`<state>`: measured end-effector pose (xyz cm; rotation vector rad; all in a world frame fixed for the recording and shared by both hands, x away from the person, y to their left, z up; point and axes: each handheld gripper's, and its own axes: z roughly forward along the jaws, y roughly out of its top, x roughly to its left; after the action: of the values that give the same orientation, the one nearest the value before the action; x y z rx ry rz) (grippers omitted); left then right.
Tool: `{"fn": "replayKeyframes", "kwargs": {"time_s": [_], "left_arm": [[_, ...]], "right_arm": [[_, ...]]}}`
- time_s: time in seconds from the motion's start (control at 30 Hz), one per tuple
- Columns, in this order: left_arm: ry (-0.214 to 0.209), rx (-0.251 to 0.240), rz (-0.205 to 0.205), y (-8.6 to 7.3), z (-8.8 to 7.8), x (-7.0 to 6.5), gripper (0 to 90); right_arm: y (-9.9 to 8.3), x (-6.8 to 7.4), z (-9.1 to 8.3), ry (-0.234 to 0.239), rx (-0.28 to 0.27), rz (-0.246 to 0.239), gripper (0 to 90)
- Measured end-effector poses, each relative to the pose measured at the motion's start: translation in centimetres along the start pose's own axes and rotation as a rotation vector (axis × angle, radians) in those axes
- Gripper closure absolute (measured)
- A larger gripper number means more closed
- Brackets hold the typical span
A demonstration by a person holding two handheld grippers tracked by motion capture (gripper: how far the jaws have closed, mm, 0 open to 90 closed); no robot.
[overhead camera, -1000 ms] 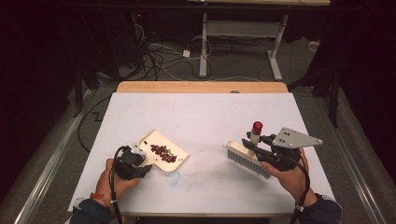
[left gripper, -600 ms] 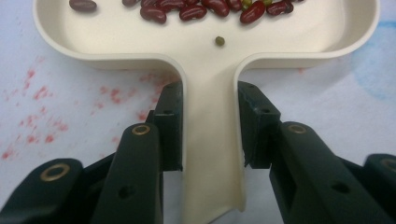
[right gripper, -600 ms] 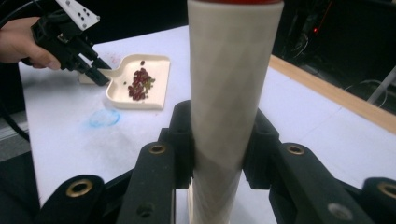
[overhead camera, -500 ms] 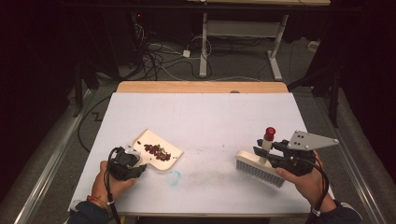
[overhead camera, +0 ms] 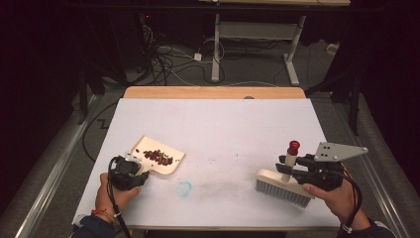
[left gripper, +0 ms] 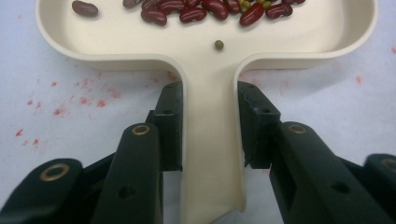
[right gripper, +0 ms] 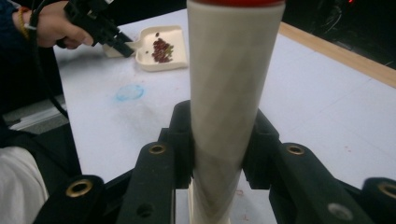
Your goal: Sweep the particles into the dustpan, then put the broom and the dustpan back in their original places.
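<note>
Since prev frame, R gripper w/ brush slid toward table's right-front corner. L gripper [left gripper: 209, 126] clamped on dustpan [overhead camera: 157, 156] handle, front-left on table [overhead camera: 218, 124]; beans [left gripper: 196, 10] in pan. R gripper [right gripper: 217, 140] clamped on brush [overhead camera: 283, 185] handle, bristles down.

A white table [overhead camera: 218, 124] has a wooden strip [overhead camera: 213, 92] at its 12 o'clock edge. A blue ring mark [overhead camera: 185, 188] sits near 6 o'clock. Cables [overhead camera: 168, 57] lie on the floor at 11 o'clock.
</note>
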<state>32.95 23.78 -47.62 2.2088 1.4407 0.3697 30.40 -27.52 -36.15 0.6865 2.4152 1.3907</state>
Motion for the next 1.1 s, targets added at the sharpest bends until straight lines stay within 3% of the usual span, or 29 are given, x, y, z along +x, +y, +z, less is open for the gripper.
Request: {"fn": "replayKeyframes", "kwargs": {"time_s": [0.13,0.2,0.3,0.5,0.83,1.1], "left_arm": [[0.008,-0.017,-0.025,0.4,0.3,-0.6,62.1],[0.003,-0.023,-0.046,0.4,0.4,-1.0,53.7],[-0.017,-0.029,-0.047,0.2,0.2,-1.6,48.3],[-0.053,-0.04,-0.002,-0.5,-0.3,-2.7,45.3],[-0.064,-0.069,0.094,-1.5,-1.3,-3.7,44.6],[-0.056,-0.096,0.103,-2.1,-1.7,-3.4,44.0]], "right_arm": [[-0.1,-0.4,0.4,0.018,0.018,0.004,69.8],[-0.2,-0.9,0.7,0.017,0.019,0.016,69.8],[-0.2,-1.6,1.0,0.013,0.012,0.025,69.7],[0.2,-3.2,2.2,-0.013,0.01,0.041,68.6],[1.0,-6.0,4.4,-0.049,0.036,0.082,65.7],[1.4,-7.6,6.3,-0.085,0.062,0.116,64.0]]}}
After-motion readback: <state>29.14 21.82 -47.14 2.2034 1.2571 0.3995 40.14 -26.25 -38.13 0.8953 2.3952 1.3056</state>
